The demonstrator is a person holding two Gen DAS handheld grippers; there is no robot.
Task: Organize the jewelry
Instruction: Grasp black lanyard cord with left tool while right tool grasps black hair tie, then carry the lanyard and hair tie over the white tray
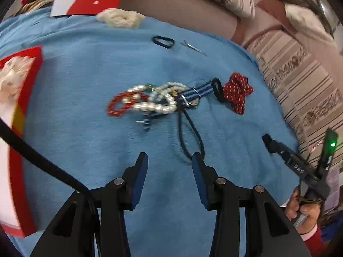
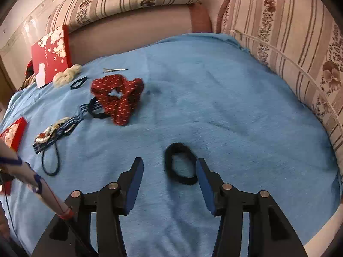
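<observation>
A tangle of jewelry lies on the blue cloth [image 1: 85, 75]: a red bead bracelet [image 1: 122, 103], white pearl strands [image 1: 154, 106], a blue striped band [image 1: 196, 93] and a dark cord loop [image 1: 190, 137]. A red dotted scrunchie [image 1: 235, 92] lies to its right and also shows in the right wrist view [image 2: 120, 98]. My left gripper [image 1: 169, 160] is open and empty just short of the cord loop. My right gripper [image 2: 169, 167] is open over a black hair tie [image 2: 180, 163] that lies flat between its fingers, near the right fingertip.
A red box [image 1: 23, 98] stands open at the left and its floral lid [image 2: 51, 51] leans at the back. A cream scrunchie [image 1: 120, 18], a black hair band [image 1: 163, 41] and a metal clip [image 1: 193, 47] lie at the far edge. Striped sofa cushions [image 2: 289, 42] border the cloth.
</observation>
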